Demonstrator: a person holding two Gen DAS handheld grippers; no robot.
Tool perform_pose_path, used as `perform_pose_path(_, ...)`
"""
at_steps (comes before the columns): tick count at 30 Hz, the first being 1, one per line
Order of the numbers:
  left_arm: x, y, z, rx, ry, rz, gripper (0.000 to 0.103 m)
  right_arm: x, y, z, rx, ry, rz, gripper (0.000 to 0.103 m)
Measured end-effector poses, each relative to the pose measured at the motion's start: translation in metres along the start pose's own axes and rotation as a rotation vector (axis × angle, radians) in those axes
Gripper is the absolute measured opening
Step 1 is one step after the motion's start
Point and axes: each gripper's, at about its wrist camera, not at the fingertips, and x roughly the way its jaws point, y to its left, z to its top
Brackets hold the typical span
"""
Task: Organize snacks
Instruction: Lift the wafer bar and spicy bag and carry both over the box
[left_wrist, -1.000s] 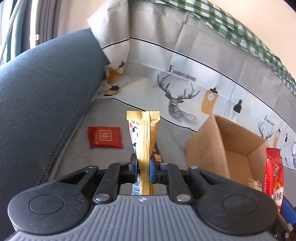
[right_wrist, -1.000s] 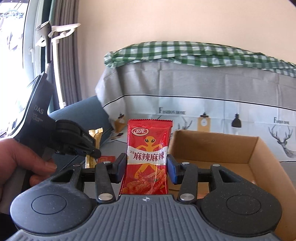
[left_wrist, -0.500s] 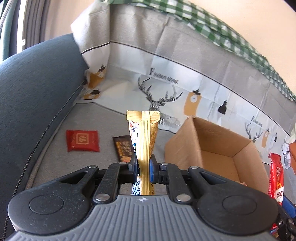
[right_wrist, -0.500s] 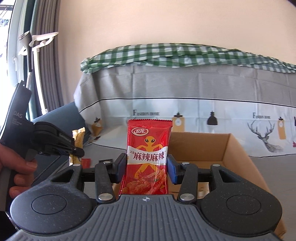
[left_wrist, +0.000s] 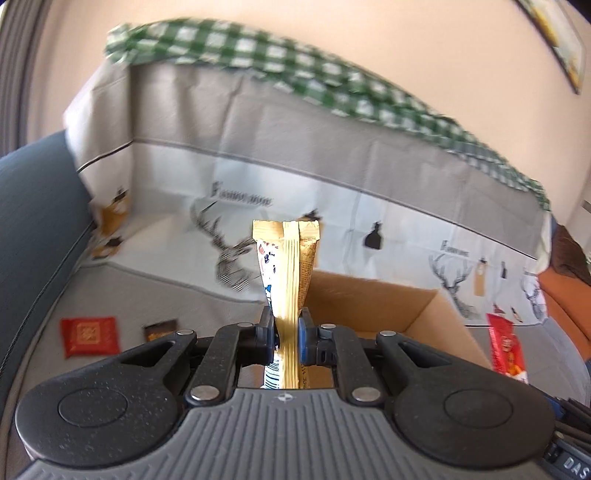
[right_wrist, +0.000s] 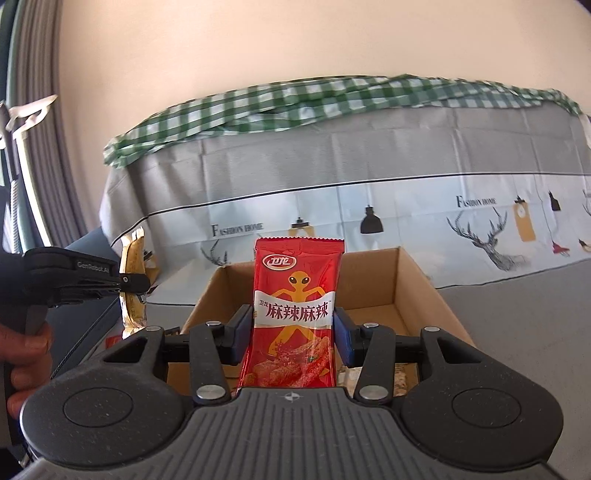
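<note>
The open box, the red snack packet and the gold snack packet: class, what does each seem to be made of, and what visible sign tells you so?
Open box: corrugated cardboard by the look, matt brown, with creased flaps and raw edges.
Red snack packet: probably glossy printed plastic film, with highlights and a crimped, serrated top seal.
Gold snack packet: likely metallised film, with a golden sheen and a ribbed back seam.

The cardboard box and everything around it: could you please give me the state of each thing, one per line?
cardboard box: open-topped, flaps up, some items on its floor.
gold packet: upright, clamped in the left gripper.
red spicy-snack packet: upright, held by the right gripper, in front of the box.
small red sachet: lying flat on the grey cover.
dark brown sachet: lying flat beside it.
</note>
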Motion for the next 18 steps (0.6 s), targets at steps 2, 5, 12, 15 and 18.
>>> perform_pose_path(2,-0.001,-0.009,-0.001,0.027,-0.021,-0.027,0.013,0.000,-0.002,0.001,0.009,-0.007,-0.012,0.048)
perform_pose_path(5,-0.005,-0.022,-0.002,0.064,-0.051,-0.068,0.013,0.000,-0.006,0.002,0.022,-0.022,-0.036,0.048)
perform_pose_path(12,-0.011,-0.047,-0.008,0.131,-0.092,-0.148,0.013,-0.004,-0.012,0.004,0.047,-0.062,-0.094,0.048)
perform_pose_path(15,-0.012,-0.053,-0.010,0.147,-0.101,-0.171,0.013,-0.005,-0.013,0.003,0.051,-0.067,-0.104,0.048)
perform_pose_path(18,-0.013,-0.054,-0.010,0.156,-0.105,-0.183,0.013,-0.005,-0.013,0.003,0.046,-0.071,-0.109,0.048)
